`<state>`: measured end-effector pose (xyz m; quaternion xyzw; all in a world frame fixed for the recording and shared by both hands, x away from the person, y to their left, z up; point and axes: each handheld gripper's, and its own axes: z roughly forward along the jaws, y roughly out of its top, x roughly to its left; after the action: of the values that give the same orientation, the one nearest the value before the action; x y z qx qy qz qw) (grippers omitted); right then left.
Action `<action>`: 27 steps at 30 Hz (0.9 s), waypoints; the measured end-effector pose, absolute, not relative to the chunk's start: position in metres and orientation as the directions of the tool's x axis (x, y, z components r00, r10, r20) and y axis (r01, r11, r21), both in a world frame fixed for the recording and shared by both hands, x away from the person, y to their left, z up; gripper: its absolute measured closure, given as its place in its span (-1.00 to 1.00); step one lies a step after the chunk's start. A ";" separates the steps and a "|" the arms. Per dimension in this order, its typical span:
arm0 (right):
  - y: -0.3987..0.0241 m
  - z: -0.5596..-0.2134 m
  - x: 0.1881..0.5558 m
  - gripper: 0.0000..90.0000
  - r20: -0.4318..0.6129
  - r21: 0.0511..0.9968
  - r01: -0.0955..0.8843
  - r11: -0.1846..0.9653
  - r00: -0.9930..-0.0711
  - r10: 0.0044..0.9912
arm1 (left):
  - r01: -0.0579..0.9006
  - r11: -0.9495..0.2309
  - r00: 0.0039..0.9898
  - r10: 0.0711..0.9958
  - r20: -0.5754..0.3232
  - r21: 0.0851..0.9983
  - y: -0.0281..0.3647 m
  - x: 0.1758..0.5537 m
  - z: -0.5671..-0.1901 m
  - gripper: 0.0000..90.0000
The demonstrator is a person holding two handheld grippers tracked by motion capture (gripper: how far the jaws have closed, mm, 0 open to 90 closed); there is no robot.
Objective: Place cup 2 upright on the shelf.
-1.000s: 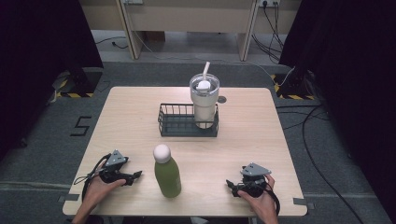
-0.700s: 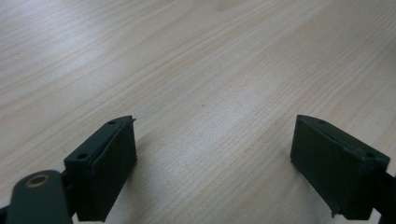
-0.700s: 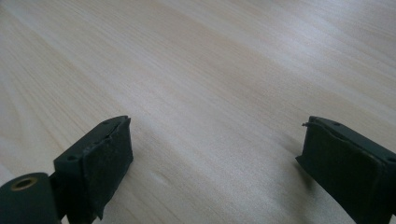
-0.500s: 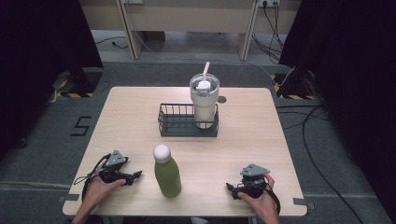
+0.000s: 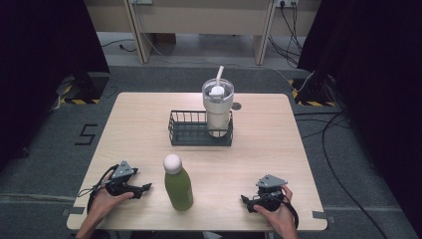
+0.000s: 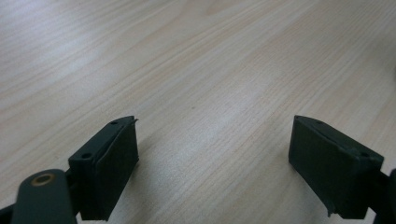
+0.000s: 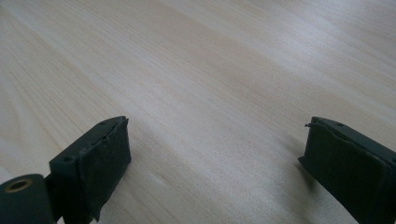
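Barely shifted since the earlier frames: right claw (image 5: 247,201) nudged a touch lower toward the bottom edge of the high view, left claw (image 5: 144,189) parked where it was, bottle and cup unmoved.

Both claws resting low at the bottom of the frame, one in each hand, left hand (image 5: 107,199) at lower left, right hand (image 5: 273,209) at lower right. Left claw (image 6: 212,154) gaping wide in its own view, nothing but bare wood grain between the black pads. Right claw (image 7: 212,163) equally wide, also over bare surface (image 5: 278,144), gripping nothing.

Green bottle (image 5: 178,183) with its white cap standing upright between the two claws, lower centre of the high view, nearer the left claw, touched by neither. Up in the middle of the frame, wire basket (image 5: 186,130) sitting on the surface, with the lidded cup (image 5: 217,108) and its straw upright at the basket's right end; hard to tell whether inside or just against the wire.

Progress, judged from the layout: nothing started on the bottle yet. No grasp, no lift. Likely left to do: close in on the bottle, take hold and carry it up-frame toward the free left part of the basket.
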<state>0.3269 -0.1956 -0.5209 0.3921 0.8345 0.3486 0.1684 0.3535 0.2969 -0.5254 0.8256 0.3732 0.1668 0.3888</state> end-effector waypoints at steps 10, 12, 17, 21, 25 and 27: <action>-0.196 -0.521 0.327 -0.83 -0.007 0.714 0.537 0.450 -0.637 0.771 | 0.424 -0.346 0.702 0.710 -0.062 0.837 0.297 0.343 -0.518 -0.67; -0.196 -0.521 0.327 -0.84 -0.007 0.714 0.537 0.450 -0.637 0.771 | 0.412 -0.321 0.711 0.698 -0.081 0.853 0.296 0.340 -0.516 -0.67; -0.196 -0.521 0.327 -0.84 -0.007 0.714 0.537 0.450 -0.636 0.772 | 0.361 -0.294 0.741 0.667 -0.080 0.885 0.290 0.327 -0.509 -0.67; -0.196 -0.521 0.327 -0.84 -0.007 0.714 0.537 0.449 -0.636 0.772 | 0.335 -0.250 0.763 0.638 -0.106 0.909 0.289 0.317 -0.506 -0.67; -0.196 -0.521 0.327 -0.84 -0.007 0.714 0.538 0.449 -0.636 0.772 | 0.303 -0.241 0.789 0.606 -0.101 0.922 0.285 0.309 -0.505 -0.68; -0.196 -0.521 0.327 -0.84 -0.006 0.713 0.538 0.449 -0.636 0.772 | 0.292 -0.243 0.798 0.595 -0.095 0.925 0.282 0.306 -0.504 -0.67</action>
<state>0.3272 -0.1956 -0.5210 0.3923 0.8346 0.3485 0.1676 0.3060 0.2821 -0.5040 0.7761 0.2859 0.1392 0.5446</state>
